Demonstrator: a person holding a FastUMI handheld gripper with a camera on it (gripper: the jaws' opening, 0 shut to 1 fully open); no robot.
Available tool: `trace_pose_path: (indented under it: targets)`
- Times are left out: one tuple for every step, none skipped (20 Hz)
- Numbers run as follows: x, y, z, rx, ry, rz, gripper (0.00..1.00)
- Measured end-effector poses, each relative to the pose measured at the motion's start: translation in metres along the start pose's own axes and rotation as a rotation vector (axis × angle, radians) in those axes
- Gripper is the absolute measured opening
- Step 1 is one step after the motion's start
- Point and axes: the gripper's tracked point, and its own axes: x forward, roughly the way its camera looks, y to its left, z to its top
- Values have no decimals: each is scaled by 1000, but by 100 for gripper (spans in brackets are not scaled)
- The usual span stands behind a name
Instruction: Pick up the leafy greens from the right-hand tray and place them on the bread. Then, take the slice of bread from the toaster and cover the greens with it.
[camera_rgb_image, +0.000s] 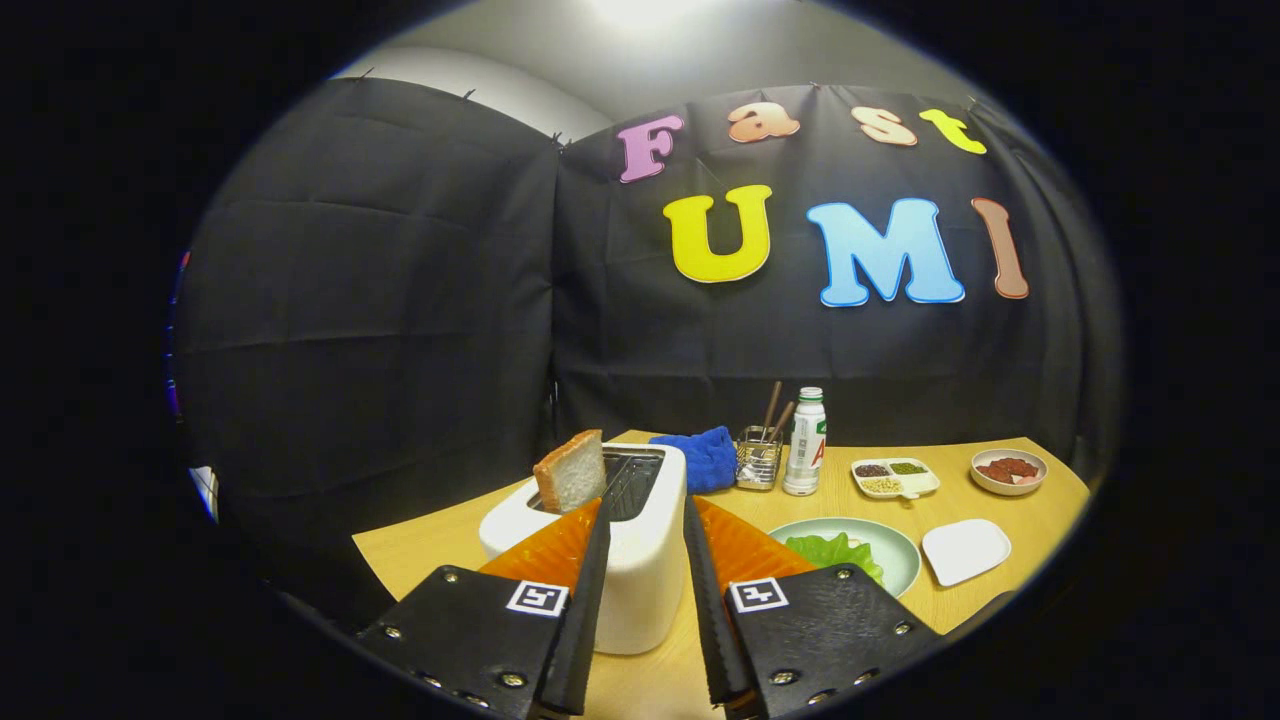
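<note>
**Greens on plate, bread slice up in toaster, fingers apart and empty**

Gripper (645, 560): fingers spread, nothing between them but open air, the toaster showing in the gap beyond.

Toaster (600, 545): white, stands near the desk's (1040, 530) left edge, just ahead of the fingers. Bread slice (572, 470) stands tilted out of its left slot, crust up, well proud of the top. Judged light, dry, crumbly; a soft pinch across the flat faces near the exposed top ought to hold it. Too hard a squeeze would likely crush or tear it.

Leafy greens (832, 550): lie on a pale green plate (895, 560), just beyond the right finger, toward the desk's near right edge. Judged very light, limp, perhaps slick; best taken at a bunched fold, not a thin edge. Whether bread lies under the greens cannot be told, since the right finger hides part of the plate.

A small white dish (965, 550) sits just right of the plate, apart from it.
</note>
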Motion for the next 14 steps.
trace_pose_path:
  targets:
    - [3,9,0,15,2,26,45]
    - [8,20,-1,30,12,53,45]
    - [10,27,-3,39,23,65,45]
    - [11,31,-1,37,27,68,45]
    - [14,36,1,26,24,65,45]
    - [17,40,0,13,22,62,44]
    - [22,47,0,1,21,66,44]
    - [26,55,-2,-12,19,78,45]
    - [31,60,-1,-27,20,76,45]
    - [34,62,-3,-41,21,67,44]
    - [38,64,-2,-50,17,54,44]
    - [41,64,-1,-57,12,34,45]
    - [46,63,-1,-65,8,17,44]
    - [52,62,-1,-66,7,0,44]
